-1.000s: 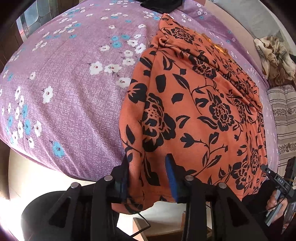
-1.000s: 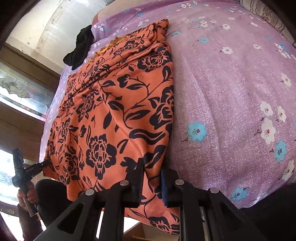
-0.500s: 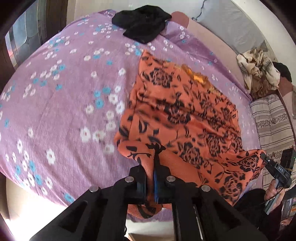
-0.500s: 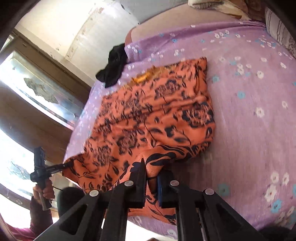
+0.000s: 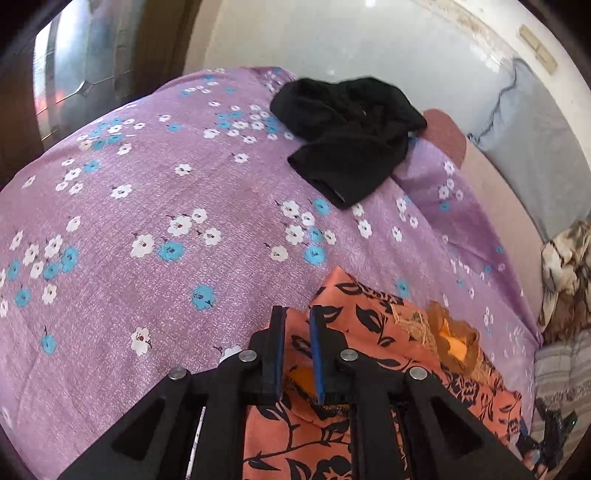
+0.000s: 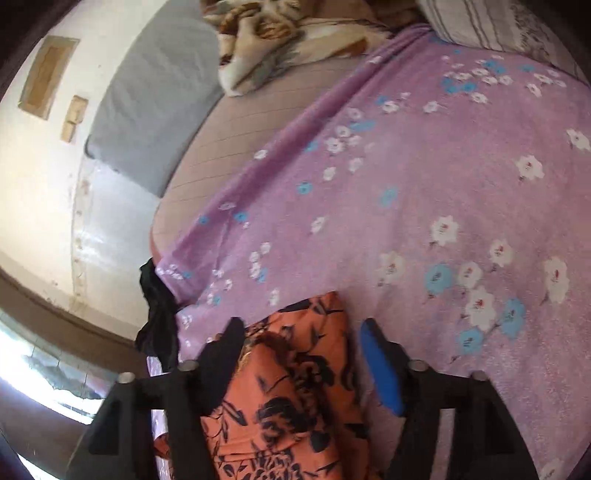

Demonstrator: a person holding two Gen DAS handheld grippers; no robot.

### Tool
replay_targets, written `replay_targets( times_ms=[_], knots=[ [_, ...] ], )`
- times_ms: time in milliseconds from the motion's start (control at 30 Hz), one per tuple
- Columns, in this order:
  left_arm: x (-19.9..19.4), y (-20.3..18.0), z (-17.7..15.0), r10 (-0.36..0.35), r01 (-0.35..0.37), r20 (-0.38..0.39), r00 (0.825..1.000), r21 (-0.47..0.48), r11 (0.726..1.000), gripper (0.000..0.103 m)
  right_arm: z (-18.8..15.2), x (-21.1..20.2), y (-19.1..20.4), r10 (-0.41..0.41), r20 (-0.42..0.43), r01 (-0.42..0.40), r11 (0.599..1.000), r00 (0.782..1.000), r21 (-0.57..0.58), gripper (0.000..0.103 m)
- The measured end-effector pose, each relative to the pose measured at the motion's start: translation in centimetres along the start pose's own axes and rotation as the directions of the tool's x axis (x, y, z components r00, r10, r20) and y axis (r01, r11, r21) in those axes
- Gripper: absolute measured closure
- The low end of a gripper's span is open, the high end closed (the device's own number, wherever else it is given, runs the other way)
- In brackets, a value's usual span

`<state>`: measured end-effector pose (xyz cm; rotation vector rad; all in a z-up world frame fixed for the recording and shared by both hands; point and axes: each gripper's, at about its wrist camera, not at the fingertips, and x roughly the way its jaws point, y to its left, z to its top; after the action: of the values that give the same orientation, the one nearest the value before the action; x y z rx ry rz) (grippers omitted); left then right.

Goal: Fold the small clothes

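Note:
The orange cloth with black flowers (image 5: 369,332) lies doubled over on the purple flowered bedspread (image 5: 147,221). My left gripper (image 5: 297,321) is over the cloth's far left corner. Its jaws are opening, and a narrow gap shows between the blue pads with the cloth's edge in it. In the right wrist view the same cloth (image 6: 295,387) runs up between the fingers of my right gripper (image 6: 303,326). Those jaws are opening wide and neither pad touches the fabric. The near part of the cloth is hidden behind both grippers.
A black garment (image 5: 347,136) lies crumpled at the far end of the bedspread, also seen at the bed's edge (image 6: 159,314). A brown and cream blanket (image 6: 266,44), a grey cushion (image 6: 155,110) and a striped pillow (image 6: 498,26) sit by the wall.
Both grippers pinched the cloth's near hem and carried it across the bed to the far edge, doubling the cloth over. The right jaws have since spread wide; the left ones have parted slightly.

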<state>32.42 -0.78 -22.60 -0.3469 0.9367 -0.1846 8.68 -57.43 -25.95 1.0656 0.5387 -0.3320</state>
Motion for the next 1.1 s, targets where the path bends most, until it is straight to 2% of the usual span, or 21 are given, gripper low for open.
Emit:
replay_targets(
  times_ms=[67,133,167,233,267,367,433,467,500,567,633,733,833,900,933,1000,1100],
  knots=[
    [-2.8,0.4,-1.2,-0.006,0.011,0.110,0.994,-0.046,0.999,0.085,0.2,-1.2,1.6,0.021,0.001,-0.021,0.993,1.000,-0.119,0.030],
    [-5.4,0.1,-2.7,0.029,-0.018,0.177,0.984,-0.065,0.998,0.052,-1.3,-2.2,4.4,0.045,-0.012,-0.047,0.960,0.999,-0.275,0.034],
    [-6.4,-0.1,-3.4,0.052,-0.040,0.180,0.982,-0.068,0.997,0.046,-2.4,-2.4,5.8,0.055,-0.040,-0.065,0.938,0.998,-0.342,0.036],
    [-7.8,-0.8,-5.1,0.011,-0.006,0.175,0.985,-0.030,1.000,0.043,-5.1,-2.1,8.1,0.062,-0.150,-0.123,0.889,0.987,-0.441,0.057],
    [-8.0,-1.5,-6.0,0.002,-0.004,0.159,0.987,0.014,1.000,0.042,-6.8,-2.0,9.0,0.052,-0.199,-0.144,0.863,0.979,-0.484,0.059],
    [-6.3,-3.2,-8.9,0.047,-0.058,0.070,0.996,0.160,0.985,0.039,-12.0,-1.4,11.2,-0.047,-0.276,-0.140,0.775,0.960,-0.616,0.063],
    [-4.1,-3.4,-9.9,0.046,-0.037,-0.047,0.998,0.167,0.985,0.039,-14.5,-0.2,11.9,-0.112,-0.284,-0.113,0.735,0.952,-0.669,0.064],
    [-3.1,-3.5,-10.2,0.037,-0.019,-0.102,0.994,0.168,0.986,0.039,-15.3,0.7,12.0,-0.143,-0.285,-0.096,0.724,0.948,-0.683,0.064],
    [-2.3,-3.6,-10.5,0.056,-0.033,-0.126,0.990,0.176,0.984,0.039,-15.8,1.9,11.9,-0.172,-0.294,-0.083,0.721,0.940,-0.688,0.064],
    [-1.6,-3.7,-10.6,0.107,-0.083,-0.109,0.988,0.206,0.975,0.039,-16.6,4.2,12.0,-0.234,-0.319,-0.062,0.712,0.918,-0.699,0.064],
    [-1.2,-4.1,-9.8,0.117,-0.097,-0.083,0.990,0.218,0.971,0.039,-16.7,6.4,12.6,-0.278,-0.284,-0.018,0.684,0.918,-0.729,0.064],
    [0.1,-4.2,-7.6,0.102,-0.085,-0.068,0.992,0.224,0.971,0.039,-14.0,10.1,14.4,-0.272,-0.241,0.023,0.706,0.931,-0.707,0.065],
    [0.9,-3.0,-5.6,0.070,-0.058,-0.064,0.996,0.178,0.982,0.039,-10.2,12.7,16.4,-0.221,-0.140,0.084,0.769,0.965,-0.633,0.065],
    [0.4,-1.8,-4.6,0.086,-0.082,-0.025,0.996,0.130,0.988,0.039,-8.6,12.5,17.5,-0.170,-0.047,0.114,0.817,0.984,-0.565,0.065],
    [-0.2,-1.2,-4.2,0.091,-0.090,0.000,0.996,0.106,0.990,0.039,-8.3,12.0,18.1,-0.139,-0.024,0.104,0.836,0.990,-0.539,0.062],
    [-1.2,-0.1,-3.3,0.084,-0.086,0.040,0.996,0.053,0.995,0.039,-9.1,10.7,19.3,-0.081,-0.029,0.052,0.836,0.996,-0.547,0.062],
    [-2.1,1.1,-2.8,0.109,-0.109,0.057,0.992,0.002,0.994,0.039,-12.8,9.9,21.1,-0.057,-0.126,-0.033,0.787,0.990,-0.617,0.062]
  ],
)
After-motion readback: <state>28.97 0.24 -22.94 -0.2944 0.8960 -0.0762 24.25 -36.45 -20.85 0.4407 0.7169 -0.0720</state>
